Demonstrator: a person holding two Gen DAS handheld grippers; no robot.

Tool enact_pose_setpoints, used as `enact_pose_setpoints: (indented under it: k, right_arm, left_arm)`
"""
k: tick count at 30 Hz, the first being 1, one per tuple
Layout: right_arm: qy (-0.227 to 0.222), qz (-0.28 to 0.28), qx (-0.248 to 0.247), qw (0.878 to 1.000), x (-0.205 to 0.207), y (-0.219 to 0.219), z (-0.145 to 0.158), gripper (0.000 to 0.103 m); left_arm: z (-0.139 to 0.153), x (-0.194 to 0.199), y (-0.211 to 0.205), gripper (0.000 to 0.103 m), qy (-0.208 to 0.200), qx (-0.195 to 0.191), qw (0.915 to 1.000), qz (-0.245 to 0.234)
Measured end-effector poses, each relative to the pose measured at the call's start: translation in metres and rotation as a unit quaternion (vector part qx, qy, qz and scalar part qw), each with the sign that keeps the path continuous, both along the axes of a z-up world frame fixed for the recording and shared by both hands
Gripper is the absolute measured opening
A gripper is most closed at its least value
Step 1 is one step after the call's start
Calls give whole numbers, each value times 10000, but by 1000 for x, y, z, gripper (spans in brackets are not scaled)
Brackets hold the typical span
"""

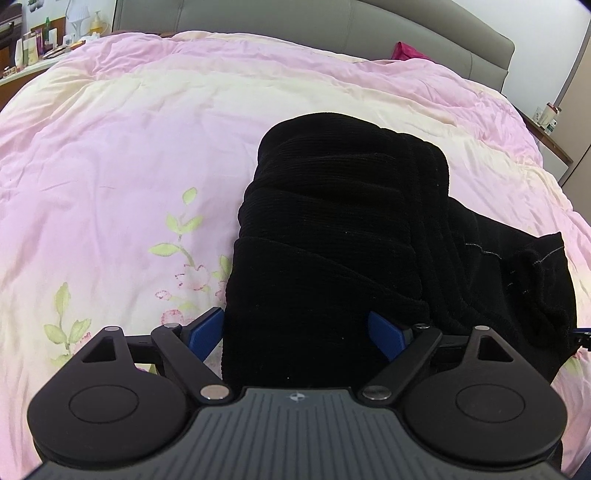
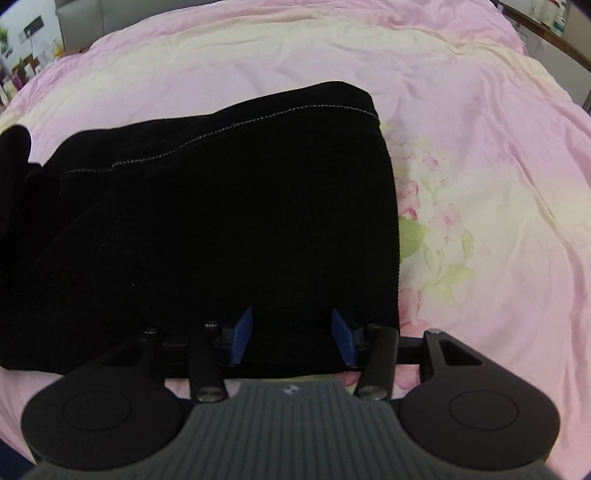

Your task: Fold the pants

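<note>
Your left gripper (image 1: 297,334) stands wide apart, about as far as it goes, with the near end of the black pants (image 1: 343,236) lying between its blue pads (image 1: 205,328). The cloth fills most of the gap, and the pads sit at either side of it; whether they press on it you cannot tell from this view, but the cloth shows no pinch between them.

Your right gripper (image 2: 291,334) is roughly half open. Its two blue pads (image 2: 242,332) reach over the near edge of the pants (image 2: 229,206), apart from each other, with flat dark cloth in the gap. No fold of cloth is bunched up or squeezed between them, so it has hold of nothing.

The pants lie on the bed, across a pink and cream quilt (image 1: 122,147). On the left camera's side they are ribbed, like corduroy, and piled in soft stacked folds with rounded edges. On the right camera's side they lie flatter, a broad dark panel with a straight right edge and a line of pale stitching running across the far part.

The quilt is thin, smooth and lightly creased, printed with pink flowers and pale green leaves. A grey padded headboard (image 1: 258,26) stands behind the bed.
</note>
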State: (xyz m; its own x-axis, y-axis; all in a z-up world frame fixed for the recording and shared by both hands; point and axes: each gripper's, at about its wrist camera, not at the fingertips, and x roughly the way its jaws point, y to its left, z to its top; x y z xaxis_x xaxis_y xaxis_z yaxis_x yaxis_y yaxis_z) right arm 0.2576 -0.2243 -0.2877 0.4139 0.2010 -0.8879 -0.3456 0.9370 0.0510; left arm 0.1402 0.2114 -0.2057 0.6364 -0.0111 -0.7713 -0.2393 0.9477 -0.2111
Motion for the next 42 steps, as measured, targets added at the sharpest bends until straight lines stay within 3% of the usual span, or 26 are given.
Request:
enact_pose_setpoints:
  k: [2, 5, 7, 9, 16, 19, 21, 27, 30, 34, 39, 42]
  right_arm:
    - [-142, -50, 100, 9998, -2, -3, 6, 48]
    - [-579, -411, 642, 9954, -7, -21, 26, 49]
    - [-874, -751, 931, 9890, -10, -34, 38, 65]
    - [-985, -1144, 1170, 9816, -9, -50, 42, 71]
    - [163, -2157, 1952, 9566, 13, -97, 6, 71]
    - [885, -2313, 2400, 9386, 20, -104, -21, 72]
    - [1076, -2280, 2504, 9347, 22, -102, -29, 74]
    - [1080, -1722, 2416, 9489, 29, -85, -42, 85]
    - [958, -1442, 2220, 9596, 33, -77, -43, 85]
    - [688, -1152, 1927, 9720, 34, -65, -37, 75]
    - [386, -1010, 1858, 9766, 24, -59, -24, 57]
    - [272, -930, 1816, 9786, 20, -54, -18, 53]
  left_arm:
    - [1, -1, 0, 101, -20, 23, 10000, -17]
    - [1, -3, -2, 101, -45, 60, 10000, -33]
    - [1, -4, -2, 101, -63, 58, 10000, -33]
    - [0, -4, -1, 101, -53, 6, 10000, -7]
    - [0, -3, -1, 101, -34, 20, 10000, 29]
    - [-1, -2, -2, 101, -22, 43, 10000, 45]
    - [-1, -2, -3, 101, -21, 60, 10000, 51]
    - [0, -2, -4, 101, -10, 93, 9999, 64]
    - [1, -3, -5, 101, -12, 151, 9999, 42]
    - [1, -3, -5, 101, -11, 158, 9999, 49]
    - [1, -3, -6, 101, -22, 155, 9999, 63]
    - [1, -3, -6, 101, -22, 155, 9999, 60]
